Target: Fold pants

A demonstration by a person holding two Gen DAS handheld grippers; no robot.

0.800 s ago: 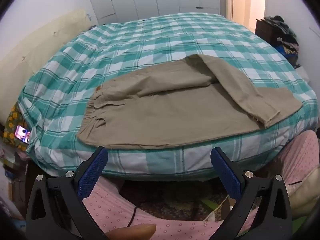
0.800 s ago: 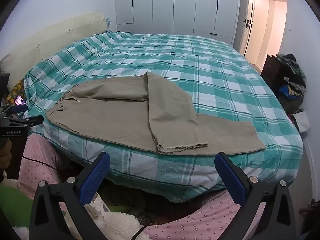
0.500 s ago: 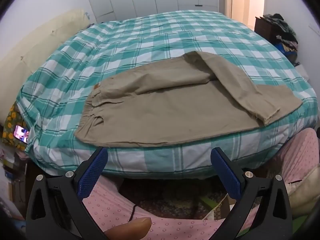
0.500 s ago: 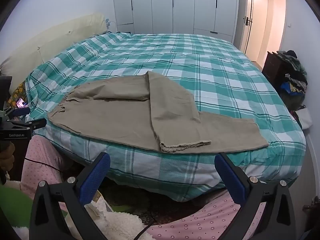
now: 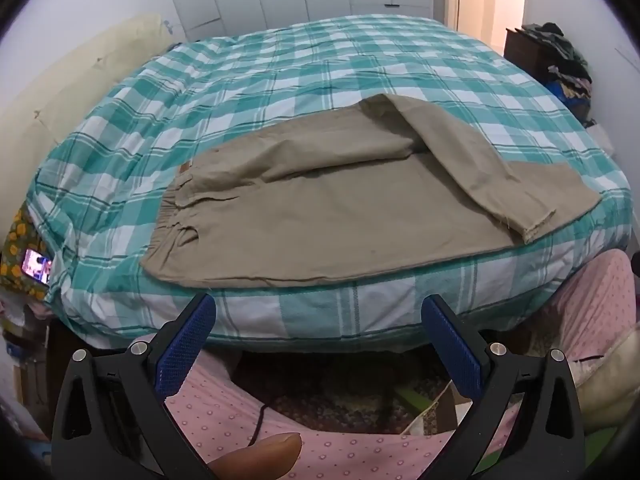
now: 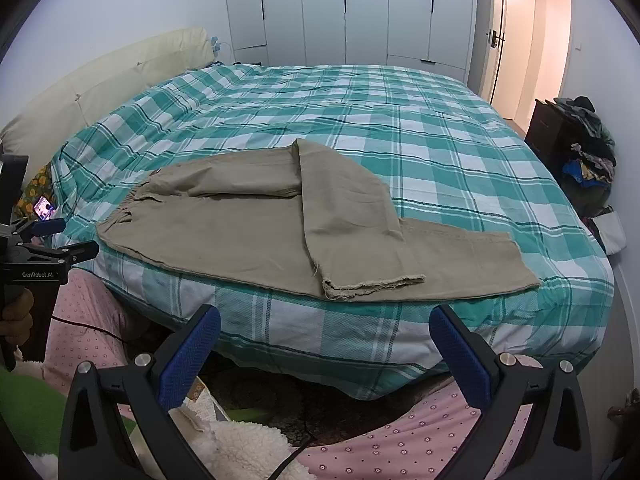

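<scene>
Pants (image 5: pixel 360 216), khaki, lie flat along the near edge of the bed (image 5: pixel 280 80), waistband (image 5: pixel 172 216) toward my left, hems toward my right. I judge the fold barely begun: one leg (image 6: pixel 348 216) is thrown diagonally across the other, its frayed hem (image 6: pixel 372 284) resting near the mattress edge, so the legs are not yet matched and no crosswise fold is made. Straightening that leg and folding the length remain.

My left gripper (image 5: pixel 320 344) and right gripper (image 6: pixel 324 348) both hang short of the bed, above my lap, jaws spread wide with nothing between them.

The near side of the pants runs right along the mattress edge, so cloth could slip over. Beyond the pants the checked cover is bare, giving plenty of room to shift them inward. A dresser (image 6: pixel 560 128) piled with clothes stands well apart, on the right.
</scene>
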